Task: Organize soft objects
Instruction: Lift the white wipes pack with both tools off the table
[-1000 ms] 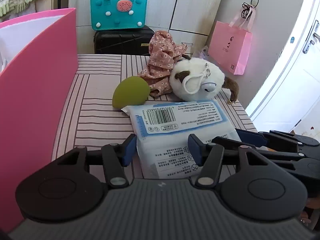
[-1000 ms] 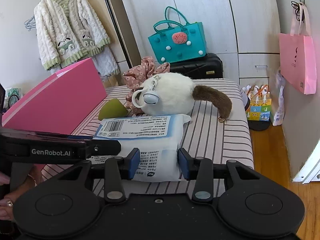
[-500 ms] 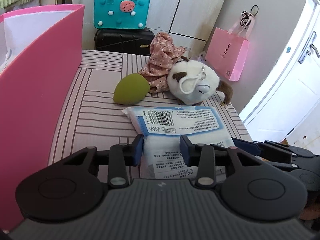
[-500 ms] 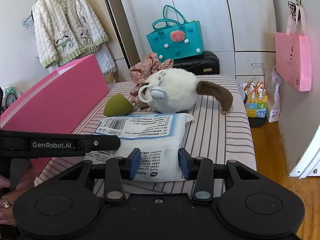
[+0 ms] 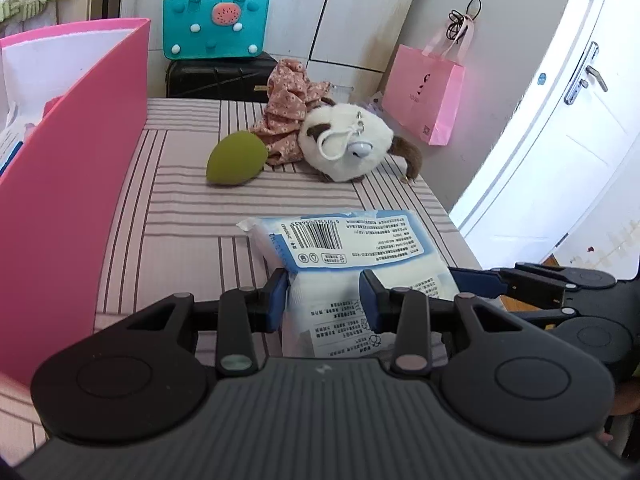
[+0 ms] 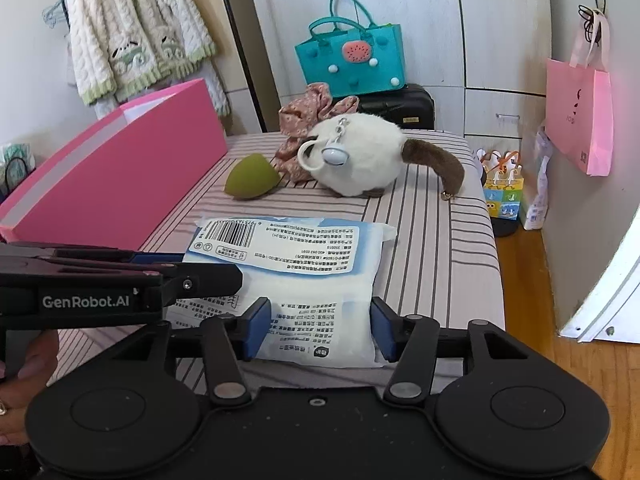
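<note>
A white and blue tissue pack (image 5: 340,240) lies on the striped table (image 5: 172,216), near its front edge. My left gripper (image 5: 323,300) is shut on the pack's near end, which is pinched narrow between the blue pads. My right gripper (image 6: 320,328) straddles the same pack (image 6: 288,248); its jaws are opening and the pads stand at the pack's sides without squeezing it. The left gripper (image 6: 120,276) comes in from the left in the right wrist view. Further back lie a green sponge (image 5: 236,158), a floral cloth (image 5: 288,120) and a white plush toy (image 5: 344,148).
A tall pink box (image 5: 72,184) stands open along the table's left side. Behind the table are a black suitcase (image 5: 220,80) with a teal bag (image 5: 216,24) on it. A pink paper bag (image 5: 424,96) hangs at the right, with a white door (image 5: 560,140) beyond it. The floor drops off to the right.
The left jaws closed onto the pack's near end. The right jaws, which had squeezed the pack, have spread apart. Both grippers drew back a little from the toys.
</note>
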{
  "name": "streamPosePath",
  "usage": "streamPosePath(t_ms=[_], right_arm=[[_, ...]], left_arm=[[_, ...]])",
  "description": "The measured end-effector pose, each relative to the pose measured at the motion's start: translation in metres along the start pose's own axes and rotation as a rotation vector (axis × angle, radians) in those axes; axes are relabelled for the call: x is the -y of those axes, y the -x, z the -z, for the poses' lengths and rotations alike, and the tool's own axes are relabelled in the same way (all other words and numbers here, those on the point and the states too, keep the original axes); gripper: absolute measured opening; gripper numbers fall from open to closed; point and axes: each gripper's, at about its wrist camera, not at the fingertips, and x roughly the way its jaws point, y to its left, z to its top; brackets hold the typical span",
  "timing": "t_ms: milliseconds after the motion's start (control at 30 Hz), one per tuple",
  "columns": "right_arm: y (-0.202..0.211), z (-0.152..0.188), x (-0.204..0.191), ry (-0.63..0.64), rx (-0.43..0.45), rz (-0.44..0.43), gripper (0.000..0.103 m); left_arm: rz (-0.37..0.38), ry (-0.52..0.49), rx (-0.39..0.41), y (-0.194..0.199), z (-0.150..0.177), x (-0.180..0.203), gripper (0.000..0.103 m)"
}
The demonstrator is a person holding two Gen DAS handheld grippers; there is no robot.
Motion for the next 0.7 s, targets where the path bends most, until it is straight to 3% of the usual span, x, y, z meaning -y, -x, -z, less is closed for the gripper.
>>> streamPosePath(t_ms=[267, 700], right_arm=[[0.02, 0.005, -0.01, 0.032, -0.018, 0.016, 0.066], [0.06, 0.006, -0.035, 0.115, -0.052, -0.087, 0.069]], left_arm=[[0.047, 0.001, -0.022, 0.015, 0.007, -0.001, 0.037], [0.041, -0.092, 0.031, 0.066, 0.015, 0.002, 0.037]])
